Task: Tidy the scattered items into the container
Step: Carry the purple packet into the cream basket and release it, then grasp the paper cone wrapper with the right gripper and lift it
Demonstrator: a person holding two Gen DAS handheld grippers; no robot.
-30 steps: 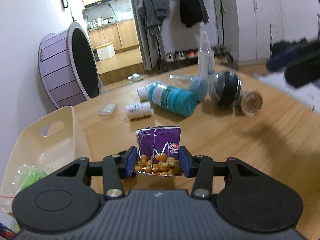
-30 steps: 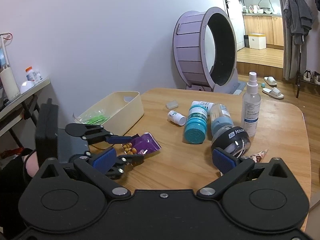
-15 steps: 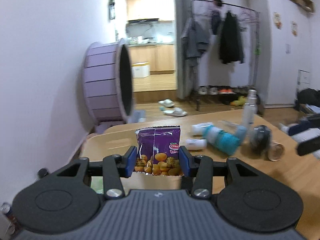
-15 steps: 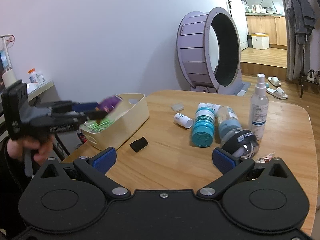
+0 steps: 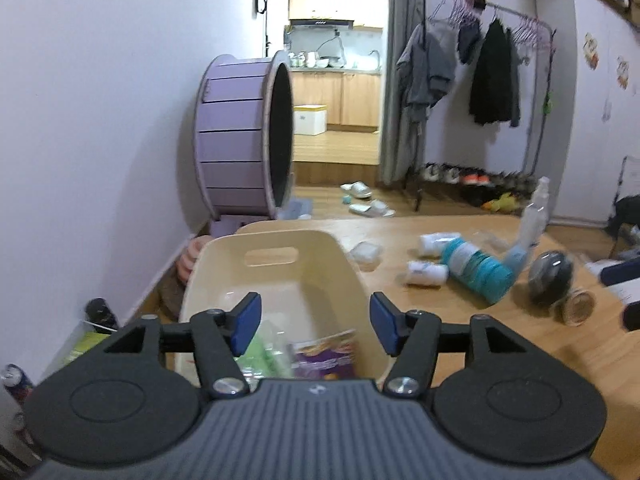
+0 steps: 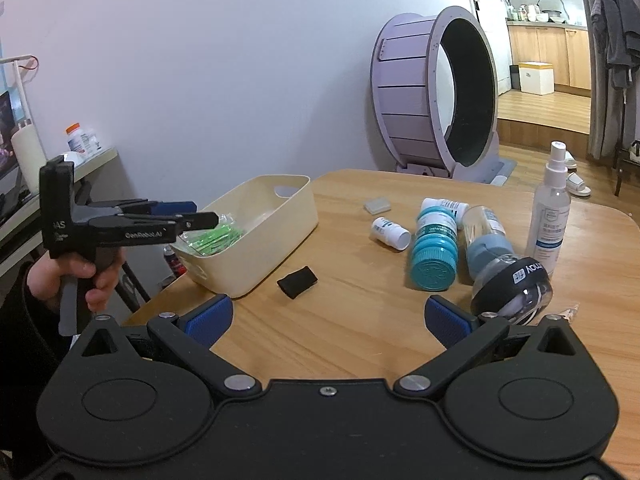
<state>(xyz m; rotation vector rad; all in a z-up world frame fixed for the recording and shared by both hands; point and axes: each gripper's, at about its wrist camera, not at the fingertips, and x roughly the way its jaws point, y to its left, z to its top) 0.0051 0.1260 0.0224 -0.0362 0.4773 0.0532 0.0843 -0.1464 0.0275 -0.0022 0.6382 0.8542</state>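
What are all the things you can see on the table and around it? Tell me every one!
bin: one, cream, left end of the table
snack packet: one, purple, in the bin
green packets: a bundle, in the bin
black pad: one, on the table by the bin
teal-capped bottle: one, lying down, mid-table
small white bottles: two, lying near it
spray bottle: one, clear, upright
black ball: one, beside the right gripper's finger
purple wheel: one, on the floor behind the table
left gripper: jaws opening, nothing between them, over the bin
right gripper: open, over the table
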